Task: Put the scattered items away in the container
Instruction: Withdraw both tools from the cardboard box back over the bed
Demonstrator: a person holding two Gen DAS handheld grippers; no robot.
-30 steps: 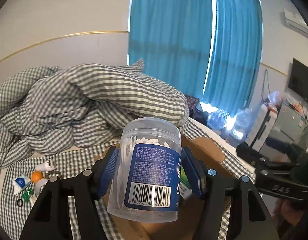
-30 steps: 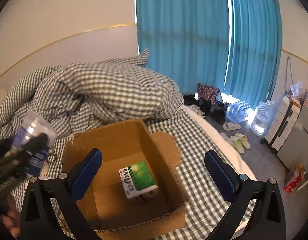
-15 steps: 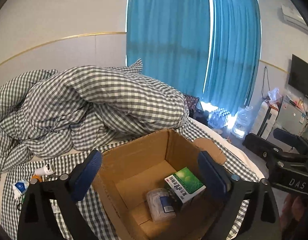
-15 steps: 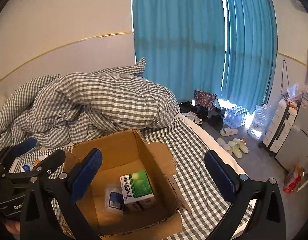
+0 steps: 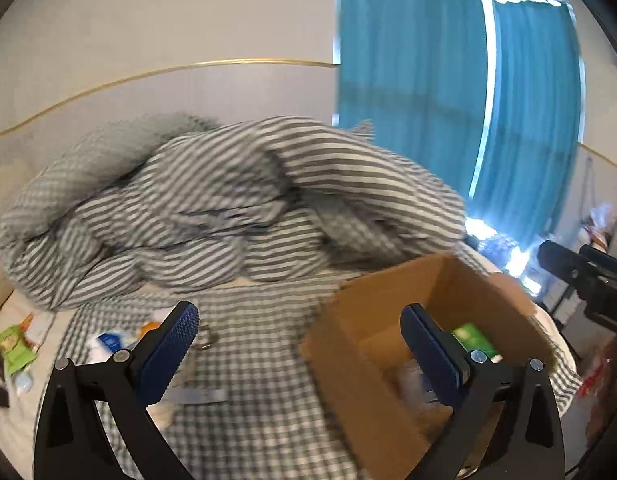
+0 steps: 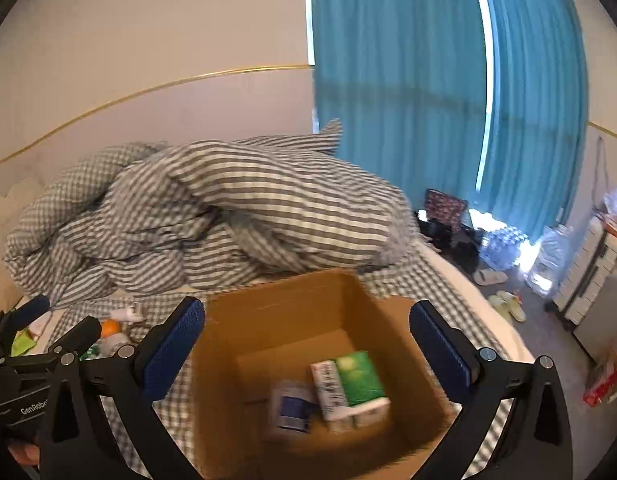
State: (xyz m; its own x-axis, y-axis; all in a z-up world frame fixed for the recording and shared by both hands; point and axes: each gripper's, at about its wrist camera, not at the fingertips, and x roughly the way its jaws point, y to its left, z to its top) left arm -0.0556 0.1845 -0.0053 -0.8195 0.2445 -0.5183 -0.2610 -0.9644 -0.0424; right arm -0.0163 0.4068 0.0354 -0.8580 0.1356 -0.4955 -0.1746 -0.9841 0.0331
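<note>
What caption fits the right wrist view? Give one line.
Open right gripper above a cardboard box holding a green carton and clear jar.

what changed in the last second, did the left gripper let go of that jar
Yes. The left gripper dropped the clear jar into the cardboard box, beside the green box, then swung left toward the small items on the bed, jaws wide and empty. The right gripper is empty as before; the quilt is unchanged.
</note>
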